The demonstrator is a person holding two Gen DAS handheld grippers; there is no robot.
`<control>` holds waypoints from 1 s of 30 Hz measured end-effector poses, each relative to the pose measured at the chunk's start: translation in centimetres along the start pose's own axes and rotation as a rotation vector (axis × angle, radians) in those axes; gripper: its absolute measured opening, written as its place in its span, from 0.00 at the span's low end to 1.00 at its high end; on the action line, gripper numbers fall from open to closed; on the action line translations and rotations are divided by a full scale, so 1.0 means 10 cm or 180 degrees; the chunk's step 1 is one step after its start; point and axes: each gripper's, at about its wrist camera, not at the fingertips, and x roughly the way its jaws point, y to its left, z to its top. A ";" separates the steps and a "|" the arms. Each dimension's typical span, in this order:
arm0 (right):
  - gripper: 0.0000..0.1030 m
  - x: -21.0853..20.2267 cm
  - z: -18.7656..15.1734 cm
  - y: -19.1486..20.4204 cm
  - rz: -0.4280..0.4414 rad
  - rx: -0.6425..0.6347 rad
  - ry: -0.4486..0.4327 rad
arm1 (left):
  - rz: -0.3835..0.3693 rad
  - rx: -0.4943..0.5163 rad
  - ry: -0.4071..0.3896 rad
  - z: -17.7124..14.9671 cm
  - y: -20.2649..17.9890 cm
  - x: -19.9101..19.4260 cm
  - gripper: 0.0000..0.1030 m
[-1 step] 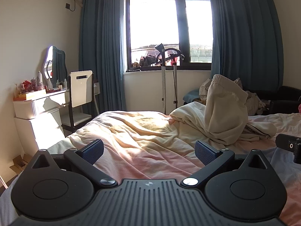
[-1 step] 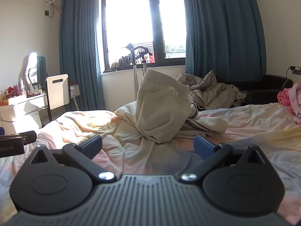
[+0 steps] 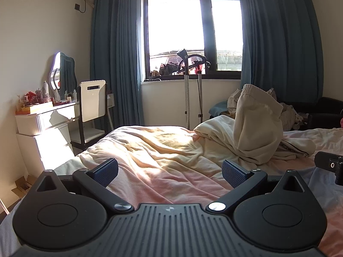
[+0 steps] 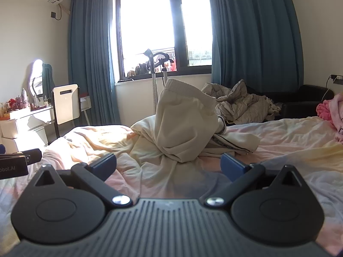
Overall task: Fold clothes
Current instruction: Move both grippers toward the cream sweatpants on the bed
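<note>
While cream trousers (image 4: 184,120) lie heaped ahead, left gripper (image 3: 170,170) and right gripper (image 4: 169,163) hover level — both spread wide, empty.

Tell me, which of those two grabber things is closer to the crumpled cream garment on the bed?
Right. The right gripper sits just before the cream garment, facing it squarely. The left gripper is off to its left, farther away, with the garment ahead and rightward. Both are open, touching nothing.

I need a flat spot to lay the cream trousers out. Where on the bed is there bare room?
Free: the sunlit sheet between the left claw and the cream trousers, and the stretch right of them toward the pink clothes. Crowded: the bed's middle, where the trousers are heaped.
</note>
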 end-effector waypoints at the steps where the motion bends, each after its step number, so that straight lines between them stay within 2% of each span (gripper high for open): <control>1: 1.00 0.00 0.00 0.00 0.0000 0.0008 0.0003 | 0.0006 0.0013 0.0000 0.00 -0.01 0.00 1.00; 7: 1.00 0.07 0.02 -0.05 0.0009 0.0085 0.0096 | 0.0038 0.0087 0.0002 -0.02 -0.03 0.00 1.00; 15: 1.00 0.02 -0.02 0.01 -0.0043 0.0013 0.0024 | 0.0037 0.0038 -0.0007 -0.07 -0.02 0.06 1.00; 30: 1.00 0.08 -0.03 0.00 -0.0035 0.0048 0.0147 | 0.0055 0.0087 -0.0005 -0.09 -0.04 0.05 1.00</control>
